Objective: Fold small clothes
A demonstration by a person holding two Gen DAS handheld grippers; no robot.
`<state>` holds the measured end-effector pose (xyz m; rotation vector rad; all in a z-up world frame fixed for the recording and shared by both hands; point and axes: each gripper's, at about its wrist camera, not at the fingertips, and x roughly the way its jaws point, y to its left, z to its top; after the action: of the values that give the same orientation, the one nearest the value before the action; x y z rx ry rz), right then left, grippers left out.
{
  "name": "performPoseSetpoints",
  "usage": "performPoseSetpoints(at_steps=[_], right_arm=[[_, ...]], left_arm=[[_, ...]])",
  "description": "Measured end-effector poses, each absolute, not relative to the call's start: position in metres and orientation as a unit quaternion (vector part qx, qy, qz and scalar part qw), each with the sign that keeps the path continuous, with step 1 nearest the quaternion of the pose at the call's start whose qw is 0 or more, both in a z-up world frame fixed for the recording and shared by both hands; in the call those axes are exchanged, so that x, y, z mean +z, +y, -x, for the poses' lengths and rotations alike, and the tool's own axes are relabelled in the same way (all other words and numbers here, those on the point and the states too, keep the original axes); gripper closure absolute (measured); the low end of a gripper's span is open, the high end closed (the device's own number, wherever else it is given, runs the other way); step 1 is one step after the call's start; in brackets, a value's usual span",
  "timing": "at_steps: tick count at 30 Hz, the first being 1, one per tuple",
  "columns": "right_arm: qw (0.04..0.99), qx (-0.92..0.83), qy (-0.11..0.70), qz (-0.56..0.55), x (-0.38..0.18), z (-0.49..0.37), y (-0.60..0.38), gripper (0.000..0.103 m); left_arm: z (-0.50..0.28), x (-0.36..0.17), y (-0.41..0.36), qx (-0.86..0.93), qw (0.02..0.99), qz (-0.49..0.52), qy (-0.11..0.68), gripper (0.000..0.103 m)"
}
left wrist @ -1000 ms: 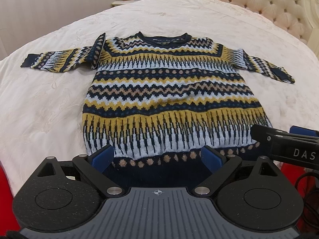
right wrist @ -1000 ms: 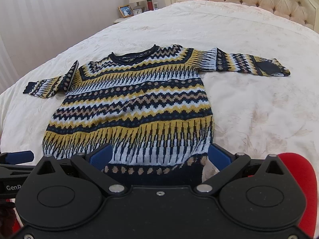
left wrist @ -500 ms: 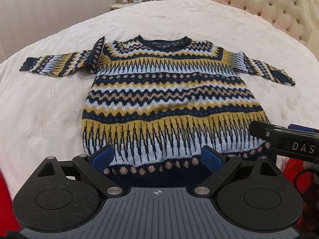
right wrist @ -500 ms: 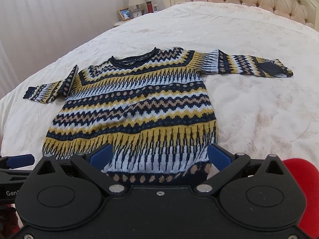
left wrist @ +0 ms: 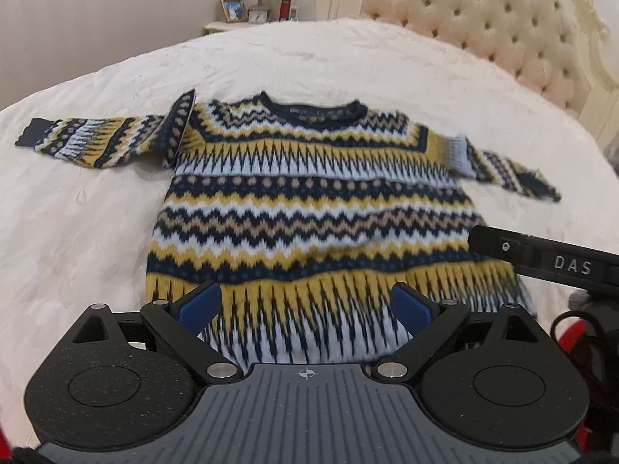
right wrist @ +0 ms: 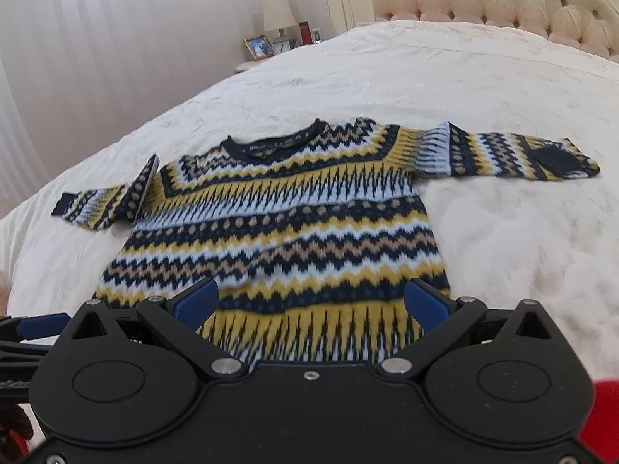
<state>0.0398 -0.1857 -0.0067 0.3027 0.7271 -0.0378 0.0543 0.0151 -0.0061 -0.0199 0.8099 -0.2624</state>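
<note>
- A navy, yellow, pale-blue and tan zigzag-patterned knitted sweater (left wrist: 313,208) lies flat and face up on a cream quilted bed (left wrist: 77,232), with its navy neckband (left wrist: 311,110) at the far end towards the tufted headboard (left wrist: 483,19).
- The sweater's long axis runs straight away from both claws, hem nearest and collar farthest; both sleeves lie spread out sideways.
- The left claw (left wrist: 305,305) is wide open and holds nothing, its blue pads (left wrist: 199,303) framing the hem's left half.
- The right claw (right wrist: 311,301) is likewise spread wide and empty, over the hem's right half; whether either touches the knit cannot be told.
- The left sleeve (left wrist: 93,141) lies nearer the left claw, the right sleeve (right wrist: 514,152) nearer the right, each well apart from its claw.
- No fold shows yet. Judging by the layout, the hem directly ahead is the nearest hold for both claws, while the sleeves call for a longer reach forward and outward.
</note>
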Motion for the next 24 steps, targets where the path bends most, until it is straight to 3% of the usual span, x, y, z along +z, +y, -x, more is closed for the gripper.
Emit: performPoseSetpoints(at_steps=[8, 10, 24], right_arm=[[0.934, 0.020, 0.320, -0.158, -0.007, -0.080, -0.190, 0.001], [0.937, 0.023, 0.309, -0.165, -0.008, -0.089, -0.191, 0.001], [0.921, 0.064, 0.283, -0.261, 0.007, -0.168, -0.202, 0.001]], left_arm=[[-0.089, 0.006, 0.034, -0.157, 0.922, 0.032, 0.353, 0.006], [-0.098, 0.009, 0.037, -0.160, 0.924, 0.030, 0.347, 0.000], [-0.166, 0.037, 0.098, -0.156, 0.923, 0.055, 0.347, 0.001]])
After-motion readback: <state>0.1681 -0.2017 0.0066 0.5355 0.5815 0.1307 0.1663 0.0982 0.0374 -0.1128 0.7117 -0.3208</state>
